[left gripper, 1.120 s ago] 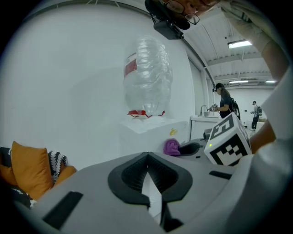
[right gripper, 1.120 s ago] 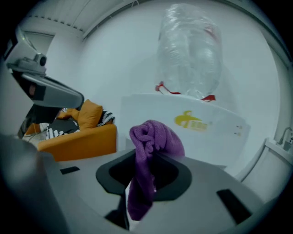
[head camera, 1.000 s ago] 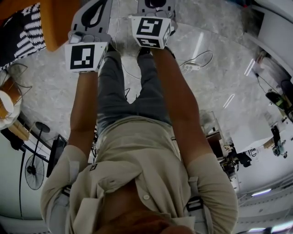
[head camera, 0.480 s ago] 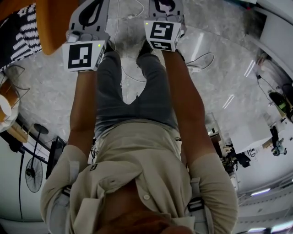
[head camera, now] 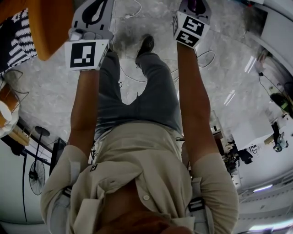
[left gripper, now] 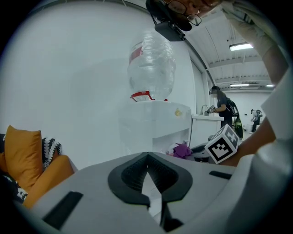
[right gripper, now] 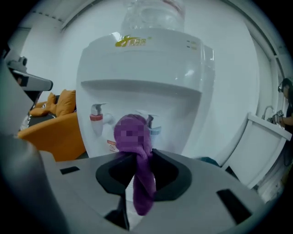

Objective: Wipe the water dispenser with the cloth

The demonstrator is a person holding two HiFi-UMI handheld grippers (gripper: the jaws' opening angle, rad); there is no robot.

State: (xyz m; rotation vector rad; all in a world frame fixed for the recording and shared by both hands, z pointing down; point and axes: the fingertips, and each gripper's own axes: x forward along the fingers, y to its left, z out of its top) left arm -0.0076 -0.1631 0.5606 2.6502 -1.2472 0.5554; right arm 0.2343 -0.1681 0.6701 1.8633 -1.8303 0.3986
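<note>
The white water dispenser (right gripper: 146, 82) stands straight ahead in the right gripper view, with a clear bottle (right gripper: 153, 13) on top and a red tap (right gripper: 96, 119) and a blue tap (right gripper: 154, 130) in its recess. My right gripper (right gripper: 137, 157) is shut on a purple cloth (right gripper: 139, 183), which bunches above the jaws and hangs below them, a short way in front of the taps. In the left gripper view the dispenser (left gripper: 153, 123) is farther off, and the left gripper (left gripper: 147, 157) is shut with nothing in it. The head view shows the left gripper (head camera: 89, 32) and the right gripper (head camera: 192, 23) held out over the floor.
An orange sofa (right gripper: 59, 132) with cushions (left gripper: 20, 155) stands left of the dispenser. A white counter (right gripper: 270, 137) is to its right. Cables (head camera: 201, 59) lie on the marble floor. A fan (head camera: 32, 173) stands behind me, and people (left gripper: 222, 107) are far off.
My right gripper has swung to the right and farther forward with the cloth in it. The left gripper has stayed almost where it was.
</note>
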